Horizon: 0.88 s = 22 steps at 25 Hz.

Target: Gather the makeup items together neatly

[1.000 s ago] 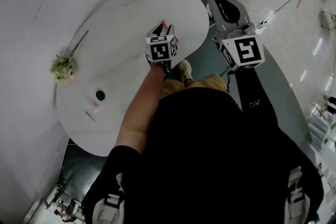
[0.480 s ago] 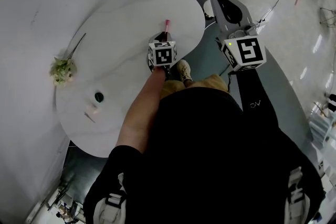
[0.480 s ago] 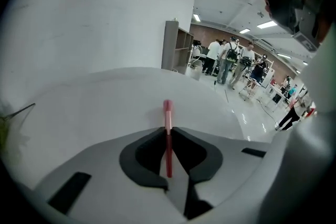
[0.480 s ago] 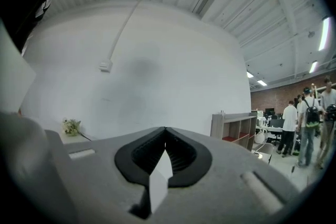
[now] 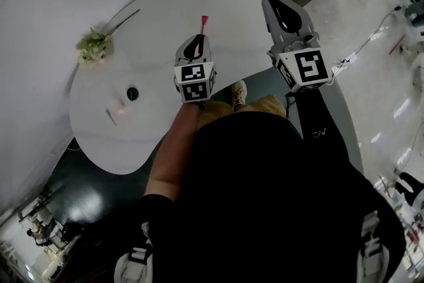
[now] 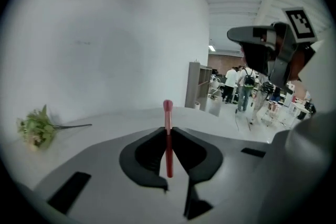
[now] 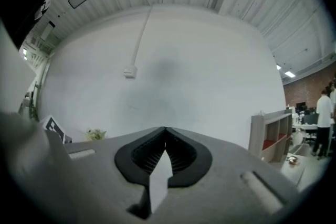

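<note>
The left claw (image 6: 168, 130) is clamped on a thin pink stick (image 6: 168, 113), a makeup item. It holds the stick up over the right part of the white tabletop (image 5: 165, 10). The right claw (image 7: 165, 131) is pressed together with nothing in it, and it hangs off to the right.

The stick is very thin, and a lot of it pokes out past the claw tips. It could slip or swing if the claw moves fast. Its far end could also bump the tabletop first when it comes down, and that could push it crooked. The stick is round, so it could roll away once it is let go. The other small things wait on the left side: a small dark round thing (image 5: 132, 93) and a pale pink bit (image 5: 118, 105). A clumsy drop there could knock them apart.

The left gripper view shows the pads pinching the stick and how straight it sits. The head view cannot show that. But the head view shows the two small things on the left, which the left gripper view misses. Both show the flower sprig (image 5: 95, 46) at the far left.
</note>
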### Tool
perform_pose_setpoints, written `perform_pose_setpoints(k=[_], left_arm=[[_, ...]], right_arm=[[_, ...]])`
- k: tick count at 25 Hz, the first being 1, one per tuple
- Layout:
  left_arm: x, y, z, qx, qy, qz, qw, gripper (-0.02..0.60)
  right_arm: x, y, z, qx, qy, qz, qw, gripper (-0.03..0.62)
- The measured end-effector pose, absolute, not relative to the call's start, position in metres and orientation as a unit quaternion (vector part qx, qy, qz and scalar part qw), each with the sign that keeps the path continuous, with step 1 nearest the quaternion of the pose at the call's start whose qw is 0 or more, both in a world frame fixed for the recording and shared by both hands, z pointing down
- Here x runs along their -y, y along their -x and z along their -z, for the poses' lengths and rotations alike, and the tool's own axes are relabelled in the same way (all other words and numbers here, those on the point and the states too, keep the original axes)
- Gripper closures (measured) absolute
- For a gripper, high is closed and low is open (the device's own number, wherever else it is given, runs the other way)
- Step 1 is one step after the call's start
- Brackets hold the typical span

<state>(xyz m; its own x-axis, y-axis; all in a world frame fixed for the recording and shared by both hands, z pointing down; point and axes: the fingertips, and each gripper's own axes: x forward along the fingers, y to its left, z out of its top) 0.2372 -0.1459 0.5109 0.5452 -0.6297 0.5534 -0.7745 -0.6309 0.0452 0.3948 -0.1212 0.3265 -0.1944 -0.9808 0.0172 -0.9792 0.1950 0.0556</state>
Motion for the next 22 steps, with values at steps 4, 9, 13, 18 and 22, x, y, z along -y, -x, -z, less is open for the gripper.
perform_pose_setpoints(k=[4,9,13,18,22], left_arm=[[0.15,-0.172,-0.464,0.471,-0.847,-0.205,0.135,0.54],[0.149,-0.076,-0.421,0.565,-0.799,-0.164,0.126,0.54],[0.141,-0.021,-0.412,0.605,-0.771,-0.157,0.125,0.54],[0.136,0.026,-0.397,0.638,-0.746,-0.136,0.131,0.54],[0.14,0.041,-0.417,0.648,-0.734,-0.148,0.141,0.54]], right_arm=[[0.145,-0.335,-0.321,0.814,-0.58,0.013,0.012,0.589],[0.18,-0.232,-0.321,0.874,-0.485,0.007,-0.003,0.588],[0.188,-0.164,-0.317,0.899,-0.437,0.005,-0.013,0.589],[0.193,-0.102,-0.32,0.92,-0.391,-0.001,-0.01,0.589],[0.194,-0.078,-0.329,0.926,-0.377,-0.012,0.0,0.588]])
